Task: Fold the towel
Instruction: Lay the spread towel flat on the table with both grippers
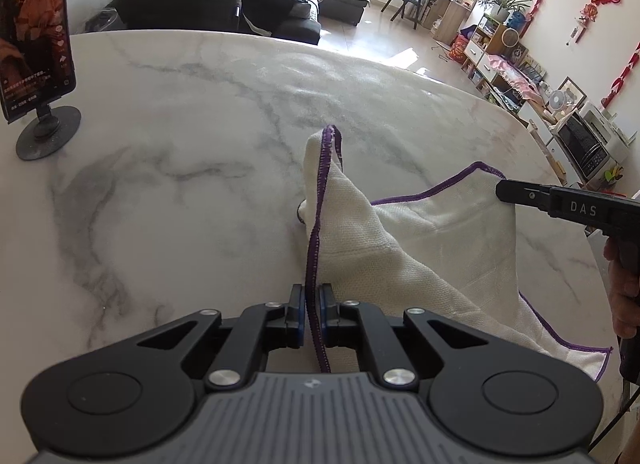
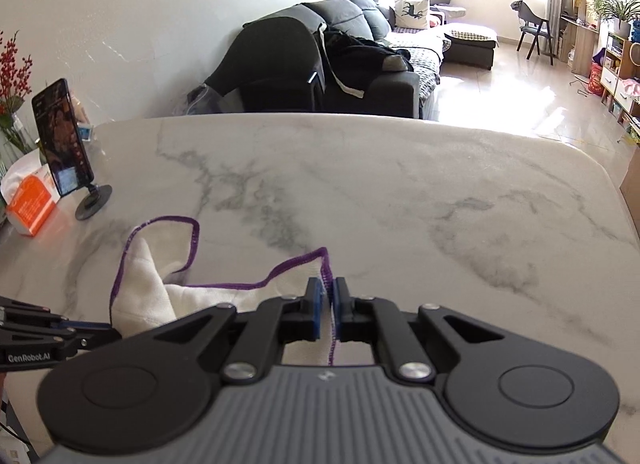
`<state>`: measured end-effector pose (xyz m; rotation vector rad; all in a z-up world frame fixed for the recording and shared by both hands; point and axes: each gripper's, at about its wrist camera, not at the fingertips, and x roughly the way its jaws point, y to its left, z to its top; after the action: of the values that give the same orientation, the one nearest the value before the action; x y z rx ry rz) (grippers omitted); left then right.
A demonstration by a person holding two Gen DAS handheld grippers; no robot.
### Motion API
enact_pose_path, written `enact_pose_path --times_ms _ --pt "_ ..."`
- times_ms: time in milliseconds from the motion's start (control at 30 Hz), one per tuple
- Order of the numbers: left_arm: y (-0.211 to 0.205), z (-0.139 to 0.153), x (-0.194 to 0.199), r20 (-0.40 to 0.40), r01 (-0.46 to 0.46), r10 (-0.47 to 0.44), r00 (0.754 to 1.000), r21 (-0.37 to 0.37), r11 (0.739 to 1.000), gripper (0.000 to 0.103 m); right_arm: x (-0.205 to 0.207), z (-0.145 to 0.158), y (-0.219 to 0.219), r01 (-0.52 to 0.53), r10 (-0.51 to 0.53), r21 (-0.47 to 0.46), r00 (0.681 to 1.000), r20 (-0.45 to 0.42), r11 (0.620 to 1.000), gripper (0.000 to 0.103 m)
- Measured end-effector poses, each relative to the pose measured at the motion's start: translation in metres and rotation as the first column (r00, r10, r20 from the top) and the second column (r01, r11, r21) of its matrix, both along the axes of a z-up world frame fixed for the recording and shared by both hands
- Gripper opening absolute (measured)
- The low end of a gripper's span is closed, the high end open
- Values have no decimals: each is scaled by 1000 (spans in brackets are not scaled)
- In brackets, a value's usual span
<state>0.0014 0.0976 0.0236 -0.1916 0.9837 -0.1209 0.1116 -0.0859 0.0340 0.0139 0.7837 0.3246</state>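
Where each claw grips the towel (image 1: 420, 248) hem — left claw (image 1: 311, 304), right claw (image 2: 328, 296) — pinched cloth hidden.

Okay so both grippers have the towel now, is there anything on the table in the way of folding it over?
Nothing visible. The left gripper and right gripper are each shut on the purple-stitched edge of the white cloth towel. The grey-veined white marble tabletop around it is bare; the dark phone on a round stand sits far off by the table's edge.
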Motion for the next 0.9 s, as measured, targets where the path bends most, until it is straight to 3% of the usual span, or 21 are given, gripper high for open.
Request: enact_pose_path --times_ms 400,500,567,633,900 --pt "1 -5 12 -33 -9 11 999 44 999 9 -3 4 -25 126 -123 -70 991 46 990 7" --pt "2 -3 19 -37 -7 9 999 52 999 15 -3 2 -31 151 -148 -79 988 43 985 7" --pt "2 -1 24 -31 -7 8 999 57 998 24 -2 1 -34 169 -166 -88 985 42 982 7" --pt "2 1 30 -13 -12 13 1000 67 998 40 -1 0 -36 182 -178 -95 983 42 979 7" --pt "-8 4 64 34 17 -19 999 67 998 40 7 -3 -41 206 -204 -100 978 34 973 7"
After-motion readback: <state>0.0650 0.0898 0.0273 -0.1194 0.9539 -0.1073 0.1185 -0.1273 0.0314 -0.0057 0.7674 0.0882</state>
